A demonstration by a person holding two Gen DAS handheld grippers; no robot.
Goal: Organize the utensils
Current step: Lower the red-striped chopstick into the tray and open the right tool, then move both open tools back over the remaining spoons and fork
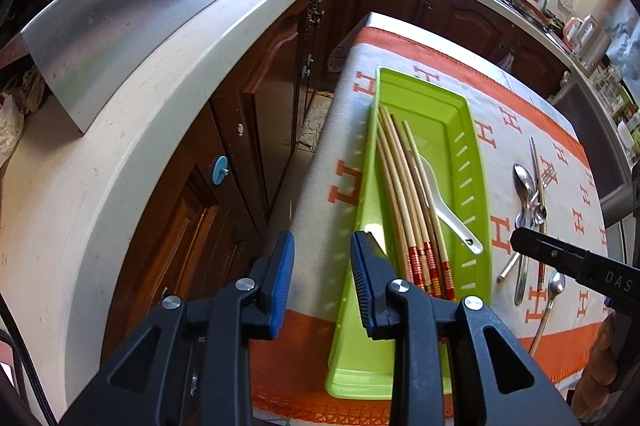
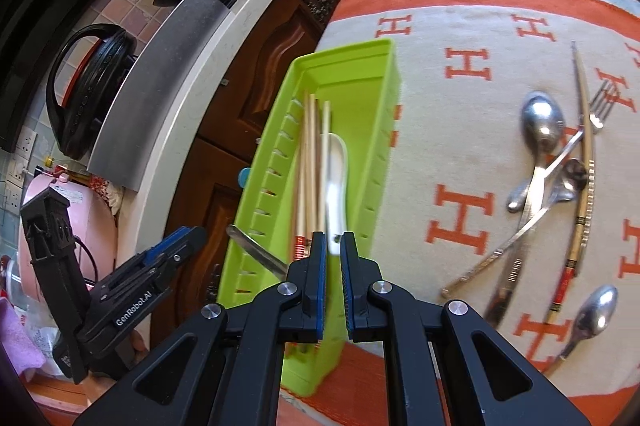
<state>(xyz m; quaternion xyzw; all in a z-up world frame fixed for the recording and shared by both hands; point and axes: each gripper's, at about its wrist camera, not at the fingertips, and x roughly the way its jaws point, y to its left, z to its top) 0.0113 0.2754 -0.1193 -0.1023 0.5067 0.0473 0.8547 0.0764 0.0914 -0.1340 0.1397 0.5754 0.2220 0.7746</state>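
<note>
A lime green tray (image 1: pixel 478 161) (image 2: pixel 384 73) lies on the H-patterned cloth and holds several wooden chopsticks (image 1: pixel 404 193) (image 2: pixel 310 161) and a white ceramic spoon (image 1: pixel 448 214) (image 2: pixel 338 161), blurred in the right wrist view. A metal handle (image 2: pixel 256 252) leans over the tray's left wall. My left gripper (image 1: pixel 322 246) (image 2: pixel 188 234) stands open at the tray's near left rim, nothing between its pads. My right gripper (image 2: pixel 333 238) (image 1: pixel 520 240) is shut and empty, hovering just right of the spoon's handle end. Metal spoons (image 2: pixel 542 121), a fork (image 2: pixel 600 101) and one chopstick (image 2: pixel 584 161) lie piled on the cloth to the right.
The table's left edge runs close beside the tray, with a gap to dark wooden cupboards (image 1: pixel 240 145). A pale countertop (image 1: pixel 100 185) with a steel panel (image 1: pixel 132 25) curves along the left. A hand (image 1: pixel 600 366) holds the right gripper. A small spoon (image 2: pixel 596 314) lies near the front.
</note>
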